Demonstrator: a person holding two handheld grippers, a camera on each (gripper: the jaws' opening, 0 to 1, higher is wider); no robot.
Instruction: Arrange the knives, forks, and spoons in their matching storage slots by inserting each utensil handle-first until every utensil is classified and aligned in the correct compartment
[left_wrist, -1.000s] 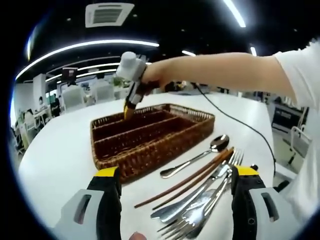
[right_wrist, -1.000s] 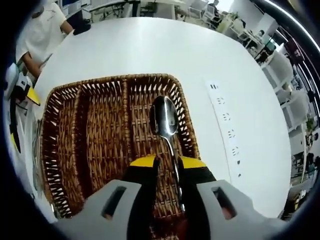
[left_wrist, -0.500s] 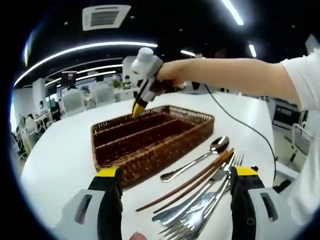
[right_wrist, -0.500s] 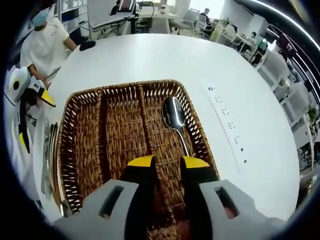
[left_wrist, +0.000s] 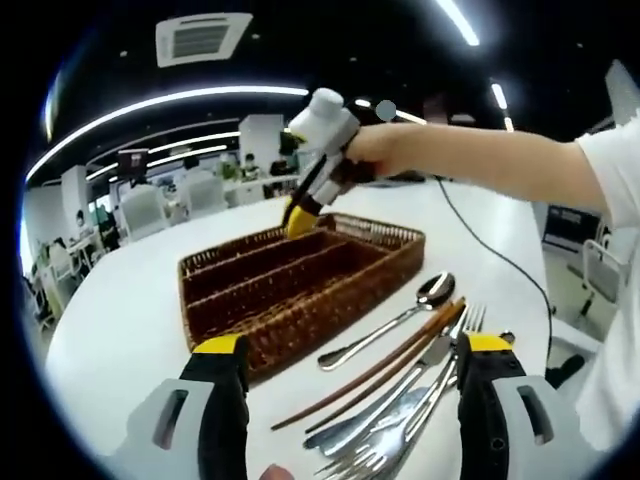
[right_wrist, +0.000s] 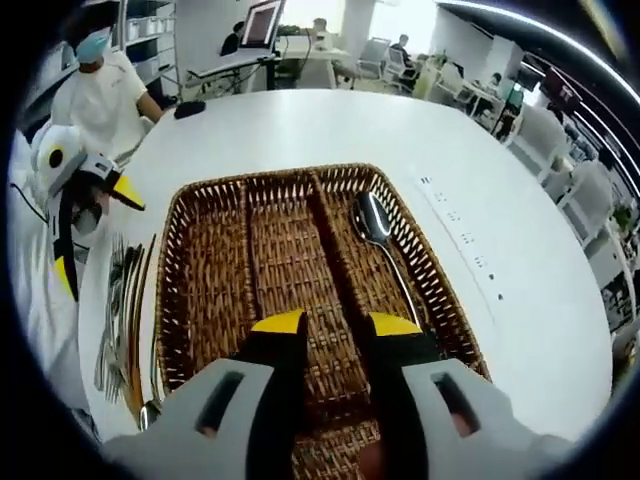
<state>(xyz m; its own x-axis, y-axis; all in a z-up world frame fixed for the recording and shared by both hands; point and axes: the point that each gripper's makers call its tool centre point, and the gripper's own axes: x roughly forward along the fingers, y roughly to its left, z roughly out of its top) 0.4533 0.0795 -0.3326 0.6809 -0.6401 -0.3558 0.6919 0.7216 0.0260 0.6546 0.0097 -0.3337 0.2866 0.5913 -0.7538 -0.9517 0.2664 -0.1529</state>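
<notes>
A brown wicker basket (left_wrist: 300, 280) with three long compartments sits on the white table. One spoon (right_wrist: 385, 245) lies in the right-hand compartment of the basket (right_wrist: 200, 300), bowl at the far end. My right gripper (right_wrist: 336, 324) hovers above the basket's near end, jaws slightly apart with nothing between them; it hangs over the far side as right gripper (left_wrist: 303, 212). On the table beside the basket lie a spoon (left_wrist: 400, 315), brown chopsticks (left_wrist: 375, 368) and a pile of forks and knives (left_wrist: 395, 420). My left gripper (left_wrist: 352, 345) stands wide open above that pile.
The left gripper (right_wrist: 95, 235) is at the left, over the loose utensils (right_wrist: 120, 320). A white power strip (right_wrist: 465, 245) lies on the table right of the basket. A black cable (left_wrist: 490, 255) runs across the table. A masked person (right_wrist: 100, 80) sits beyond the table.
One second ago my right gripper was shut on the spoon's handle in the basket. It has let go and lifted back; the spoon stays in the right-hand compartment. The left gripper has barely moved.
</notes>
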